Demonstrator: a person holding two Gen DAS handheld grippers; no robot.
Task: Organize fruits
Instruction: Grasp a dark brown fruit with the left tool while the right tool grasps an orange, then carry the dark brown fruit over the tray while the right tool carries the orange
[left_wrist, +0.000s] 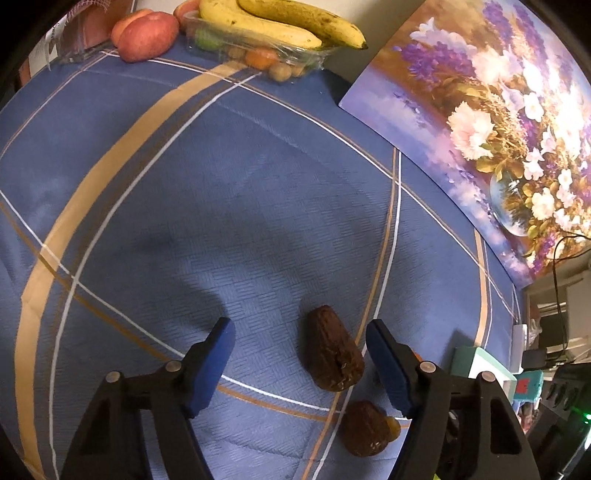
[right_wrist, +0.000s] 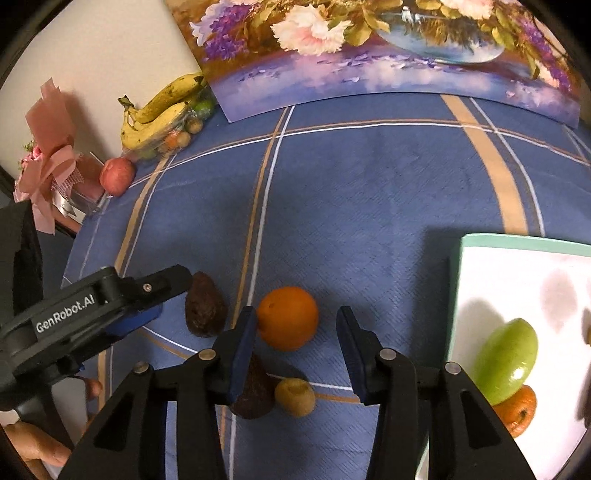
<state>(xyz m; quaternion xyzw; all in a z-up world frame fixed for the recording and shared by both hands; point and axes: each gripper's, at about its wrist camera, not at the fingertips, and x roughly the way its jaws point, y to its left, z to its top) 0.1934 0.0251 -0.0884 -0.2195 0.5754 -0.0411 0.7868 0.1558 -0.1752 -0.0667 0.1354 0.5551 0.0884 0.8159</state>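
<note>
The left gripper (left_wrist: 300, 363) points down at a blue checked tablecloth (left_wrist: 184, 206), and its blue fingers (left_wrist: 212, 365) are apart with nothing squeezed between them. A dark brown avocado (left_wrist: 334, 354) lies on the cloth between the fingers, closer to the right one, and it does not look like either pad is pressing on it. A second brown avocado (left_wrist: 365, 428) lies just below it, with a small yellow-brown fruit (left_wrist: 392, 427) touching its side. The right gripper (right_wrist: 297, 349) is also apart and holds nothing. A round orange (right_wrist: 288, 317) sits on the cloth between its fingers, right against the left pad (right_wrist: 243, 350); the view is too poor to say if they really touch. To the right is a white tray (right_wrist: 480, 273) with a pale green rim, and a green mango (right_wrist: 506, 360) lies in it on top of another orange (right_wrist: 517, 411). Far back by the wall, bananas (left_wrist: 280, 22) rest on a clear wrapped box of small fruit (left_wrist: 255, 51), with a red apple (left_wrist: 147, 37) beside it. A flower painting (left_wrist: 498, 122) leans at the back.
</note>
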